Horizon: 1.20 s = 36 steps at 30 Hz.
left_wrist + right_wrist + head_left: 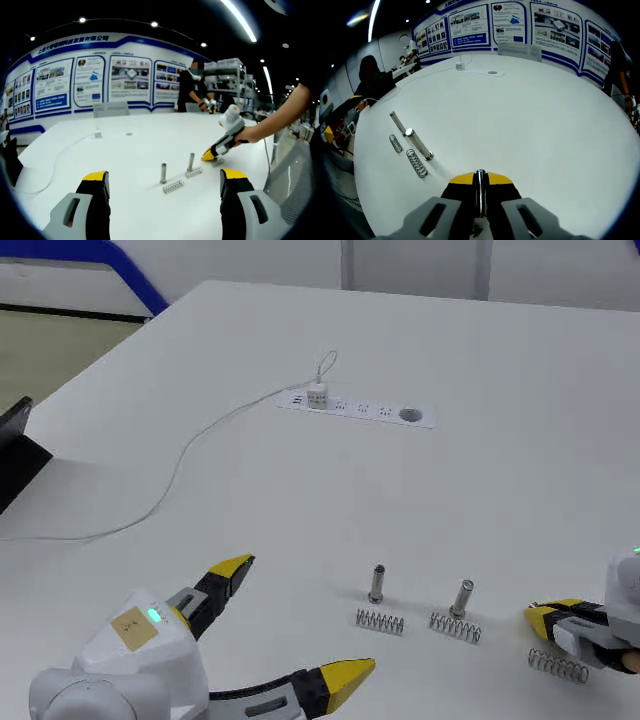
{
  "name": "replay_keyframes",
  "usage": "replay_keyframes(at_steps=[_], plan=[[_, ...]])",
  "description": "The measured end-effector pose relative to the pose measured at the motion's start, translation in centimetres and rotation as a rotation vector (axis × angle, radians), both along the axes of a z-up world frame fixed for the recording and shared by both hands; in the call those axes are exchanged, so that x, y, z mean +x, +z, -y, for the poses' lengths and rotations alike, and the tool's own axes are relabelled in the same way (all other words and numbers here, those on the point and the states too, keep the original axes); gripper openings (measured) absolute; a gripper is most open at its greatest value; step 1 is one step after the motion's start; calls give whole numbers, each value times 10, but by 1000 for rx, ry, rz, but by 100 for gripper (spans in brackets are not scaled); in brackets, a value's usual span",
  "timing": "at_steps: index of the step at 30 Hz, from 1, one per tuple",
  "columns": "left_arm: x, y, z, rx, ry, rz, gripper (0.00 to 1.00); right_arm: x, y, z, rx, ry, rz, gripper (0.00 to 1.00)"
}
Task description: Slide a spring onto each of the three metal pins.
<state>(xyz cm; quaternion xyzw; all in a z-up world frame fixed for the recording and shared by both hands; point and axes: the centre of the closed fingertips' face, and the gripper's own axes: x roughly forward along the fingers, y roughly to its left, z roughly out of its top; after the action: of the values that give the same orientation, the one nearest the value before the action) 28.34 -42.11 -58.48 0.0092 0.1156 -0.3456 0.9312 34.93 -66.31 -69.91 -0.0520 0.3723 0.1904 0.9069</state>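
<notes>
Two metal pins (377,583) (463,597) stand upright on the white table (480,490). A spring (380,621) (455,627) lies just in front of each one. A third spring (558,666) lies by my right gripper (548,620) at the right edge. In the right gripper view that gripper (480,179) is shut on a thin metal pin (480,195), with both standing pins (397,122) (418,144) to its left. My left gripper (291,620) is open at the bottom left, holding nothing. From it I see the pins (163,173) (190,162) and the right gripper (215,152).
A white power strip (360,408) with a plug and a long cable (190,455) lies at the back of the table. A dark object (15,455) sits at the left edge. A person (192,90) stands beyond the far side.
</notes>
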Motion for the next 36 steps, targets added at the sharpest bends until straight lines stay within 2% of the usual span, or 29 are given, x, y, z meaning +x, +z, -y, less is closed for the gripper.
replay_keyframes(at_steps=[23,36], plan=[[-4,-3,5,29,-31,-1,93,0,15,-1,32,2,48,7],[-4,-4,6,35,-35,-1,93,-1,26,4,32,-7,81,8]])
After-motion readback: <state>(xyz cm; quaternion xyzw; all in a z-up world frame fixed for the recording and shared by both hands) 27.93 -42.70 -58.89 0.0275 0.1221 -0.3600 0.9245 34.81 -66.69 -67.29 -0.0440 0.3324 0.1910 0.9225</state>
